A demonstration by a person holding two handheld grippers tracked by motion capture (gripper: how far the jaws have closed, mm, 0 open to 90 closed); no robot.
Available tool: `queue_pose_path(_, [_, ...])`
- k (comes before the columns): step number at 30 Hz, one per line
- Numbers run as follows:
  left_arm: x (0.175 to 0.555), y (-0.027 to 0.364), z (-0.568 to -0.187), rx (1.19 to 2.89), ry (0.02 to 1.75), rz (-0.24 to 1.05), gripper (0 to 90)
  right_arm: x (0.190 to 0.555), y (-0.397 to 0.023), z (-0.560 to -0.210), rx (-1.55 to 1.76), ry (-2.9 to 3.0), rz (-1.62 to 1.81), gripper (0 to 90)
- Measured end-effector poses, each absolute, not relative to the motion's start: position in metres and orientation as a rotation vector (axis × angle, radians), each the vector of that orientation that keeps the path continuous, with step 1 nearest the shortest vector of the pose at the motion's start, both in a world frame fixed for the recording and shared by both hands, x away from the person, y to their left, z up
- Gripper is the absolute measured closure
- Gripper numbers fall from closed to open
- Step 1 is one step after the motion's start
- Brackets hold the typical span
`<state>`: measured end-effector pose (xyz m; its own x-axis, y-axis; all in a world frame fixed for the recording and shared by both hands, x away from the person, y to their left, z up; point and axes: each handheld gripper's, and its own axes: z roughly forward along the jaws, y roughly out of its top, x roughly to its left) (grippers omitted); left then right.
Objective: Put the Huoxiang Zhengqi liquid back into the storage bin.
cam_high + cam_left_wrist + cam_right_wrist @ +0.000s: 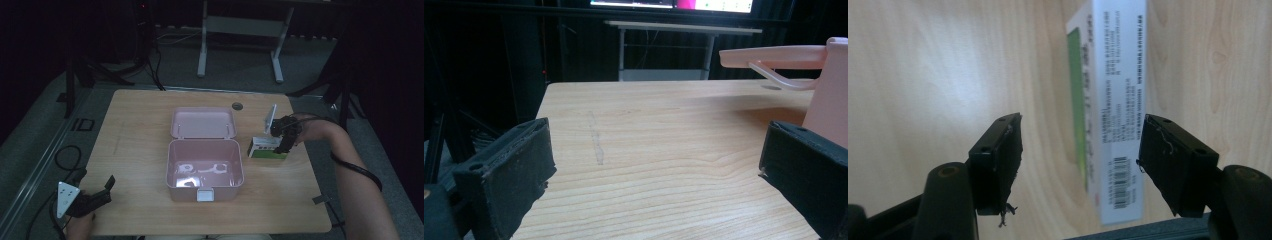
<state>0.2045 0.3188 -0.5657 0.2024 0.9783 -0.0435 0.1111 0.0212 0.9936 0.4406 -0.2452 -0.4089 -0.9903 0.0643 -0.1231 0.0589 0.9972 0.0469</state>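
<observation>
Over on the right, the right tool is poised directly above the green-and-white carton, which lies flat on the wooden tabletop just beside the pink box; in the right gripper view the jaws are spread wide, one to each side of the carton, with bare gaps between pads and cardboard, so nothing is pinched; the printed white face and barcode run up between the jaws, a green strip along the carton's left edge. The pink box sits mid-tabletop, its lid thrown back flat behind it, a white latch on the near wall; pale shapes lie inside, too dim to make out. Down at the near left corner, the left tool rests low by the tabletop's edge, a hand behind it, grey three-cornered plate on top; its jaws stand well apart too, and in the left gripper view they frame bare wood, with the pink box's wall and raised lid off to the right.
</observation>
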Motion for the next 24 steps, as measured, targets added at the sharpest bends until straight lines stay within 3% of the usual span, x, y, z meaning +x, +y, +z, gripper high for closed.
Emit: queue_pose_path(24, [0.205,0.318,-0.566,1.365,1.144,0.978,1.1,0.475,-0.239,-0.441,0.148,3.056,-0.041,40.9])
